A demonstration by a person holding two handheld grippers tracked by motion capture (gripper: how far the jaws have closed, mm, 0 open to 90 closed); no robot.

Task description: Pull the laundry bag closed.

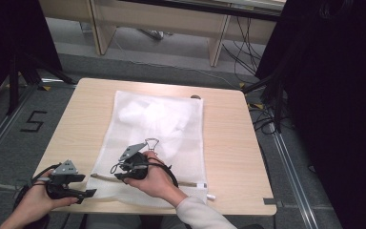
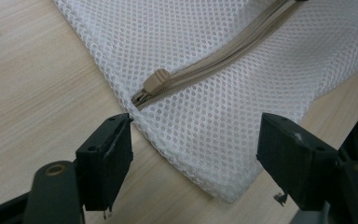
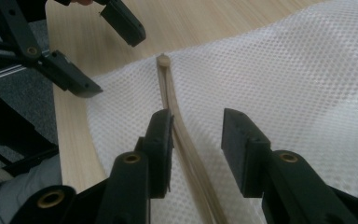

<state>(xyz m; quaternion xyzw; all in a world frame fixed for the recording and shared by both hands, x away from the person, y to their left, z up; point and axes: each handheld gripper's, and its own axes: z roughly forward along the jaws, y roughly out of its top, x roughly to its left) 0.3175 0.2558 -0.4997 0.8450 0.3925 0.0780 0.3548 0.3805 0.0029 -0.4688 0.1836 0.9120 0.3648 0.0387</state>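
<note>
Straddling the mesh bag's (image 3: 284,70) zipper (image 3: 186,135), the right hand-held gripper (image 3: 196,140) gapes, holding nothing.

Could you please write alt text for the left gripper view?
The left gripper hangs open over the corner of a white mesh laundry bag on a wooden table. The bag's tan zipper runs diagonally, its slider just ahead of the jaws.

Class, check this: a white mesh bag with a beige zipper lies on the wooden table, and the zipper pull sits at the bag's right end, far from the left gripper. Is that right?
Not quite. The pull sits at the zipper's left end, just ahead of the left gripper, as the left gripper view shows. The rest holds: a white mesh bag on the wooden table.
</note>
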